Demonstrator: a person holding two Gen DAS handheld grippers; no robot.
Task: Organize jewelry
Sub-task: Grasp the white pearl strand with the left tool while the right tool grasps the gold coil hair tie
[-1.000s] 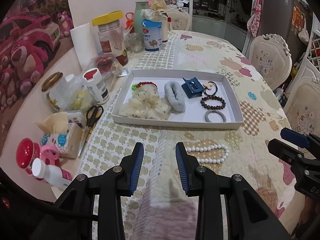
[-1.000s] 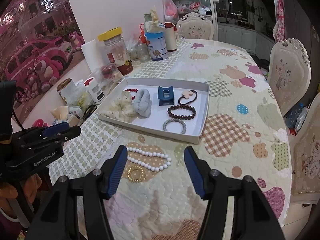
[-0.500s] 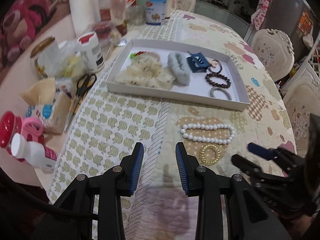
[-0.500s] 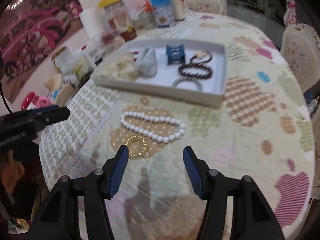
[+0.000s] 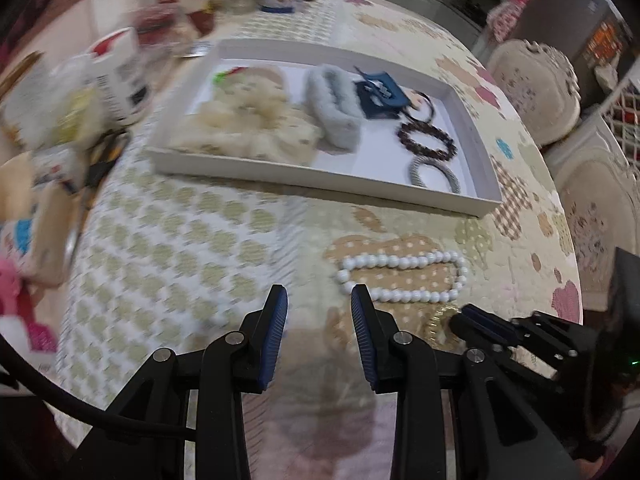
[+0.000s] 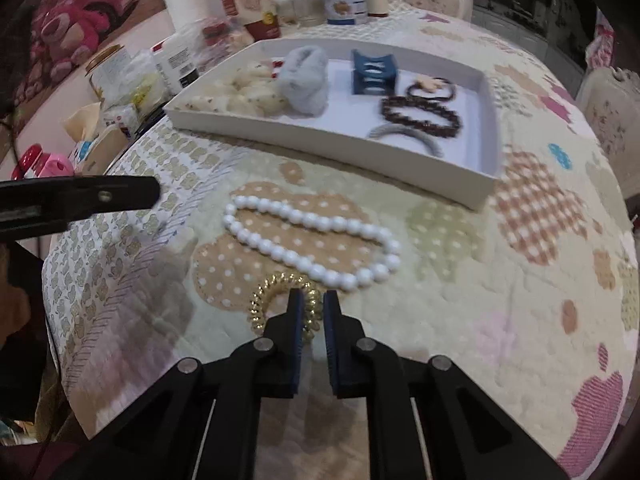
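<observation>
- Coil hair tie (image 6: 280, 304), gold and springy, lies on the quilted tablecloth (image 6: 460, 312), on a tan dotted patch just in front of the white bead necklace (image 6: 312, 246) and almost touching its near strand.
- It looks light and soft, likely to squash and spring back under a pinch; a grip across one side of the ring should hold it, since the ridged coils give the pads something to bite.
- Right gripper (image 6: 311, 300) has just been closing, with the far right part of the coil between its jaws; in the right wrist view the blue pads stand close together on that section, so I judge it pinched.
- From the left wrist view the same gripper's tip (image 5: 460, 316) sits right at the gold coil (image 5: 438, 320), low on the cloth.
- Left gripper (image 5: 319, 300) hangs with its jaws apart and nothing between them, just beside the left end of the necklace (image 5: 400, 276).
- The necklace looks heavier and slippery, its round beads loose on a string; it should drape when lifted, so taking it mid-strand seems safer than at an end.
- White tray (image 6: 332, 144) lies beyond the necklace, well clear of the coil, already holding scrunchies, a blue claw clip (image 6: 374, 72), a dark bead bracelet (image 6: 420, 114) and other bands; free floor shows near its middle.
</observation>
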